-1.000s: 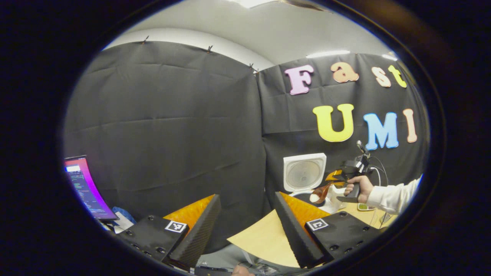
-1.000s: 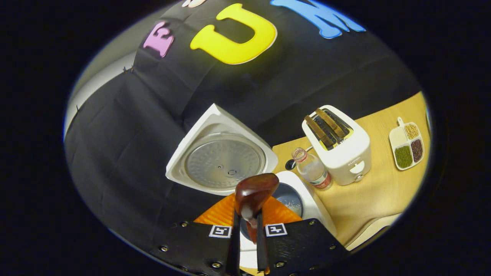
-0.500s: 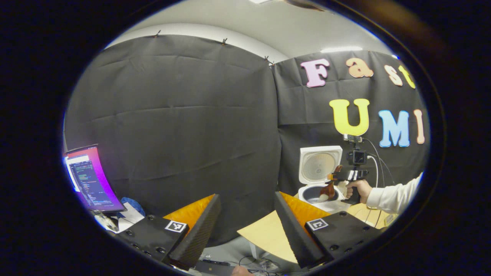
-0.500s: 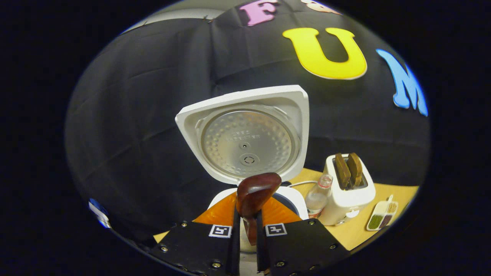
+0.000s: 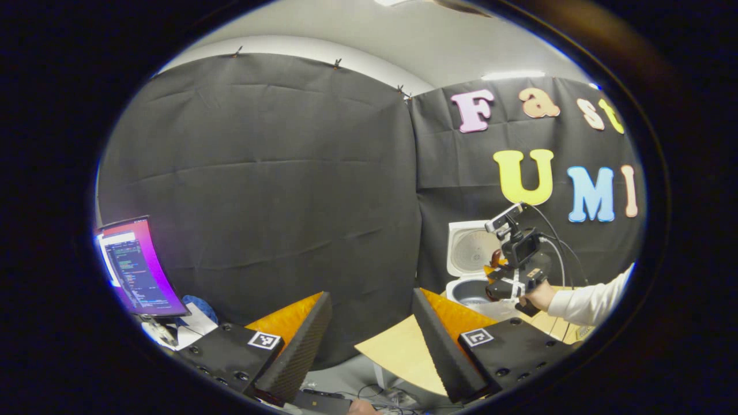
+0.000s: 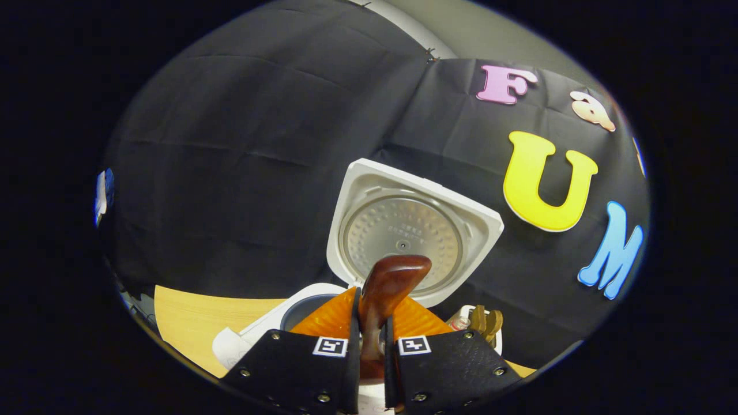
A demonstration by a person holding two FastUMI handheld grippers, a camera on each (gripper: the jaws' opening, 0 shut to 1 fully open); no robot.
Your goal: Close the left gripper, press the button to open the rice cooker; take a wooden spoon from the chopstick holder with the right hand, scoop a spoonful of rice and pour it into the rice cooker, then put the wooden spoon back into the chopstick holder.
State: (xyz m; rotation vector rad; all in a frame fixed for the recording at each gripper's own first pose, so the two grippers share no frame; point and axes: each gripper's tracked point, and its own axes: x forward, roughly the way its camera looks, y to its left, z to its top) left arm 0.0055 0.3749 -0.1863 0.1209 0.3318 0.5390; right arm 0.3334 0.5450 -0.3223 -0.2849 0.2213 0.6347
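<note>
Right gripper [image 6: 369,351] pinches the wooden spoon [image 6: 385,294] by its handle, both fingers pressed against it; the bowl of the spoon stands up in front of the rice cooker [image 6: 403,242]. The cooker's lid is raised, its pot open below. The cooker sits at the back of the worktop [image 6: 202,323], against the booth wall. A toaster [image 6: 484,325] is just beside it.

Left gripper [image 5: 369,340] hangs off the worktop's edge [image 5: 398,357], fingers spread wide, holding nothing. Far off, a hand [image 5: 539,297] holds the right gripper above the cooker. A monitor [image 5: 135,268] glows at left.
</note>
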